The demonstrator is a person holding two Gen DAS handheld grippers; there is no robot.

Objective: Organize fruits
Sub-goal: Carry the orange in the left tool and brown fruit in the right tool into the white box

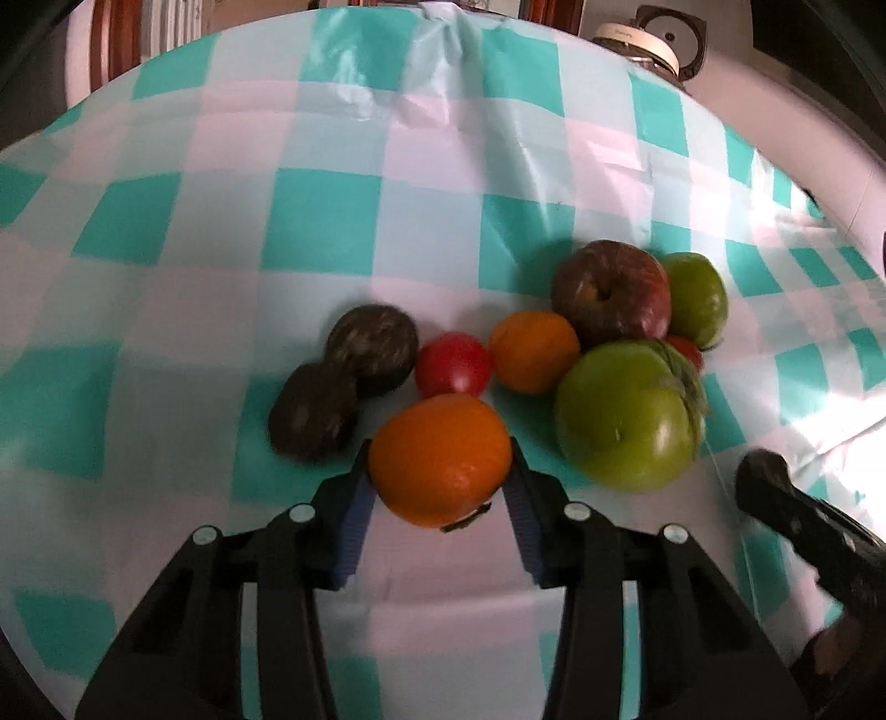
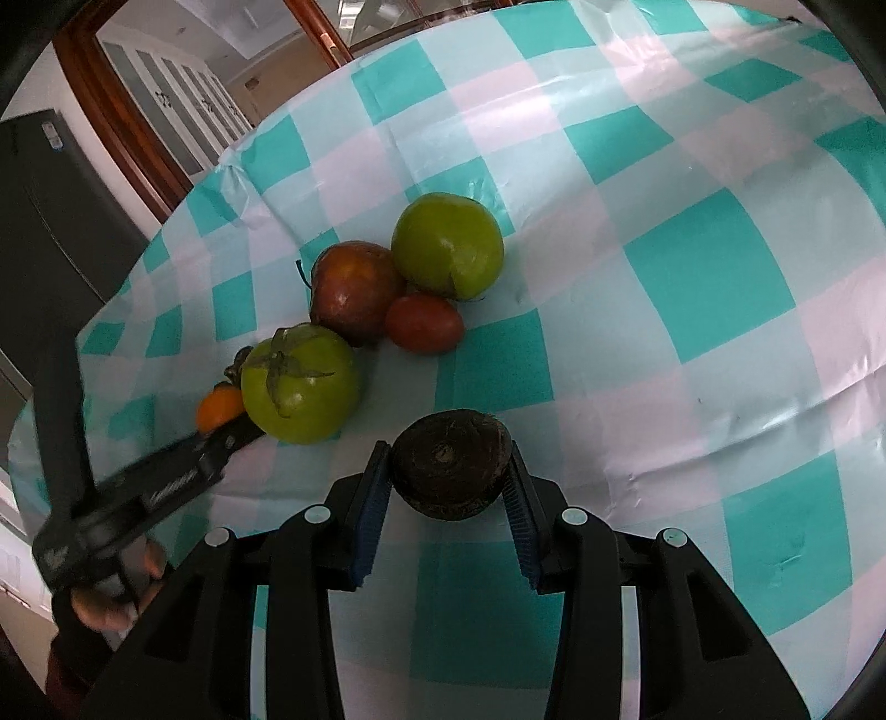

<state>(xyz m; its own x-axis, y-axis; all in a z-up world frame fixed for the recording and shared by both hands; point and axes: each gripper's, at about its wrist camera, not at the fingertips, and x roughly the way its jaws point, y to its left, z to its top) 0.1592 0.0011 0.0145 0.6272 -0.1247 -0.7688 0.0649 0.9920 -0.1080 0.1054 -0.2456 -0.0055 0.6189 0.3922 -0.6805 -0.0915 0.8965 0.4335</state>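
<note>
In the left wrist view my left gripper (image 1: 440, 462) is shut on an orange fruit (image 1: 440, 457) just above the checked cloth. Beyond it lie two dark brown fruits (image 1: 371, 343), a red tomato (image 1: 453, 363), a second orange (image 1: 532, 350), a red apple (image 1: 612, 291) and two green tomatoes (image 1: 626, 415). In the right wrist view my right gripper (image 2: 447, 468) is shut on a dark brown fruit (image 2: 449, 465), to the right of the pile: green tomatoes (image 2: 302, 385), red apple (image 2: 354, 291), red tomato (image 2: 423, 324).
The table carries a teal, white and pink checked cloth (image 1: 277, 221). The right gripper's body (image 1: 803, 515) shows at the lower right of the left view. The left gripper's body (image 2: 155, 487) crosses the lower left of the right view. A jar (image 1: 637, 44) stands beyond the far edge.
</note>
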